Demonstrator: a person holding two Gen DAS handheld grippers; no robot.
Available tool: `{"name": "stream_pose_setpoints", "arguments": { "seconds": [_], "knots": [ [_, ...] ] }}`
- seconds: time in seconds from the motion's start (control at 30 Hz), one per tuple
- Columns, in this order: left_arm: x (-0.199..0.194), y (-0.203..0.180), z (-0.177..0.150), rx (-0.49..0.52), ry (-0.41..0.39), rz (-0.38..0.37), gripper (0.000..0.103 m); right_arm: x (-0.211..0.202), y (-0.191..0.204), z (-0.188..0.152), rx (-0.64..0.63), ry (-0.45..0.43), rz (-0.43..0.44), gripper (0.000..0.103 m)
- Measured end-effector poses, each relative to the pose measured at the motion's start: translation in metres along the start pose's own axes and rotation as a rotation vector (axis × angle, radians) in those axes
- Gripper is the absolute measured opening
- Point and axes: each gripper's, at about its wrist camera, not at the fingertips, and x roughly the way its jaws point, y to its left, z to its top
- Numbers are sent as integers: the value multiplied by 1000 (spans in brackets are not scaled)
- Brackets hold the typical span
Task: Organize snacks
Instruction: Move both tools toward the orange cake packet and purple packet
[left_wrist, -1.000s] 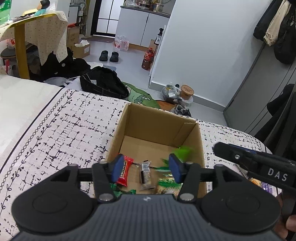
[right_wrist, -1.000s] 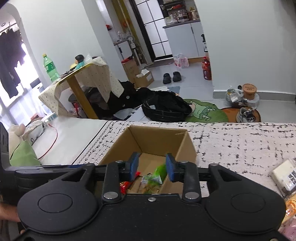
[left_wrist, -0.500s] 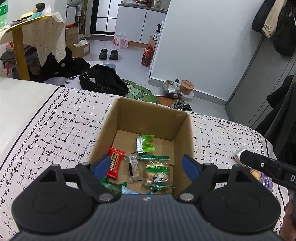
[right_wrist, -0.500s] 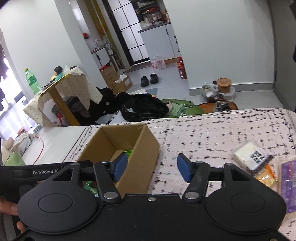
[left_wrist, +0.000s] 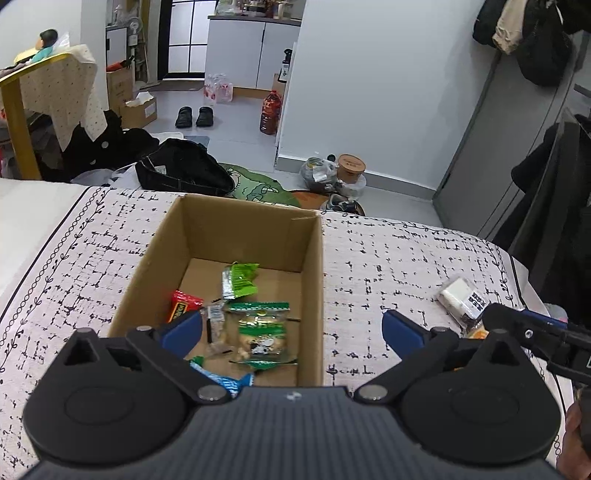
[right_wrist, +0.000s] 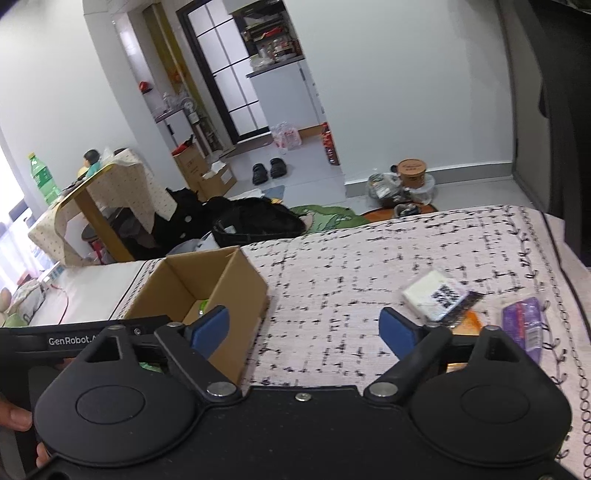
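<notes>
An open cardboard box (left_wrist: 314, 258) stands on the patterned bedspread (left_wrist: 388, 258) and holds several snack packets: a green one (left_wrist: 239, 280), a red one (left_wrist: 183, 304) and a green-and-clear one (left_wrist: 262, 332). My left gripper (left_wrist: 291, 328) is open and empty above the box's near right side. My right gripper (right_wrist: 304, 328) is open and empty, over the bedspread just right of the box (right_wrist: 236, 291). A white packet with black print (right_wrist: 439, 293), an orange packet (right_wrist: 467, 323) and a purple packet (right_wrist: 524, 325) lie to the right of the box.
The bed's far edge drops to a floor with a black bag (left_wrist: 181, 170), a green rug (left_wrist: 258, 186) and jars (left_wrist: 349, 170). A draped wooden table (right_wrist: 96, 199) stands at the left. A grey cabinet (left_wrist: 498, 147) with dark clothes is at the right.
Both grippers opened wide; green packets they held now lie in the box. My right gripper swung right, away from the box toward the loose packets. My left gripper pulled back and up.
</notes>
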Motion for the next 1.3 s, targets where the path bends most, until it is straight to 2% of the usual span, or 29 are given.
{"name": "stream_pose_setpoints", "arguments": {
  "seconds": [0.17, 0.67, 0.9, 1.3],
  "knots": [
    [-1, -13, -2, 11, -2, -9, 103, -6, -13, -3, 9, -14, -40, 103],
    [5, -57, -13, 46, 9, -34, 103, -26, -54, -20, 50, -27, -99, 103],
    [14, -77, -22, 73, 44, -50, 103, -34, -74, -29, 69, -22, -138, 103],
    [38, -103, -34, 90, 91, -119, 103, -38, -101, -40, 82, -16, -180, 103]
  ]
}}
